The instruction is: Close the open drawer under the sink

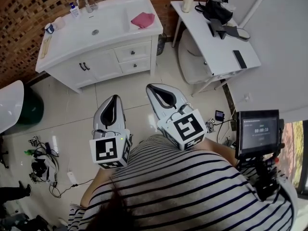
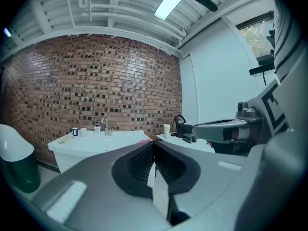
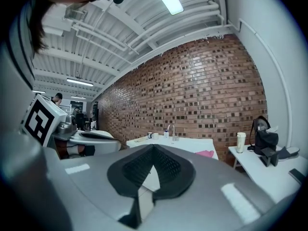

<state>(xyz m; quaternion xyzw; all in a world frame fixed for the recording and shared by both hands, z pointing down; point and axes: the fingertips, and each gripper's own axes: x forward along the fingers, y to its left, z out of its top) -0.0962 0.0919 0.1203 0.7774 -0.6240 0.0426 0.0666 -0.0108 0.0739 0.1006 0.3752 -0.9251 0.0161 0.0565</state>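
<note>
Drawers (image 1: 132, 52), two in number, are stacked at the right end of the white vanity (image 1: 103, 65), at 11 o'clock from the person in the head view. Their long axis follows the cabinet front, on the 8-to-2 o'clock line, and the fronts face the person. Whether either one stands open cannot be told from this height. Two cabinet doors sit left of them.

The sink (image 1: 108, 25) top carries one faucet (image 1: 85, 3), one soap bottle (image 1: 74, 9) and one pink cloth (image 1: 143, 19).

The left gripper (image 1: 115, 97) and right gripper (image 1: 151, 86) are held low in front of the person, well apart from the vanity, both aimed toward it. Each gripper view shows the jaw tips pressed together with nothing between them.

One white table (image 1: 211, 49) stands at 1 o'clock, bearing one cup (image 1: 187, 1) and one black bag (image 1: 216, 9).

The floor (image 1: 72, 105) is glossy pale tile. The wall (image 1: 29, 8) behind the vanity is red brick.
</note>
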